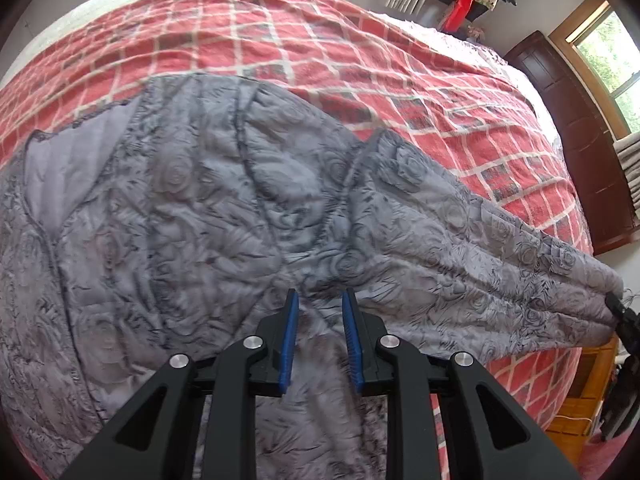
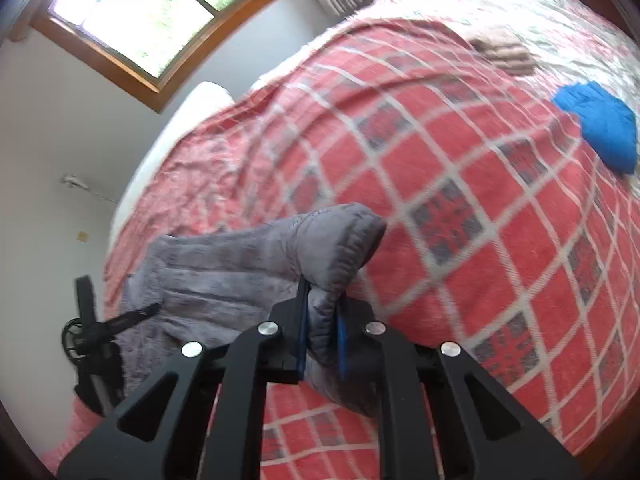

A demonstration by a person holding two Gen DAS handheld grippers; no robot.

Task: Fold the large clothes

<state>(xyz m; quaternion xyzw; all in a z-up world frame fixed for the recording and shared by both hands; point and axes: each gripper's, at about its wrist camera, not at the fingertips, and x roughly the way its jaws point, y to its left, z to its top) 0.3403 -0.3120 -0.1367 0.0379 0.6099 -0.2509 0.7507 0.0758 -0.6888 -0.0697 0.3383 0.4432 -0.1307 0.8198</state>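
Observation:
A large grey garment with a rose pattern (image 1: 192, 216) lies spread on a bed with a red checked blanket (image 1: 360, 60). My left gripper (image 1: 320, 300) hovers just over the garment's middle, blue pads apart, nothing between them. My right gripper (image 2: 322, 300) is shut on a bunched end of the grey garment (image 2: 328, 240) and holds it lifted above the red blanket (image 2: 460, 200). In the left wrist view that pulled end stretches to the right edge, where the right gripper's black tip (image 1: 618, 306) shows.
A blue folded cloth (image 2: 600, 128) and a brown folded cloth (image 2: 508, 54) lie farther up the bed. A dark wooden headboard (image 1: 576, 140) and a window (image 1: 612, 52) are to the right. A wooden cabinet (image 1: 580, 396) stands beside the bed.

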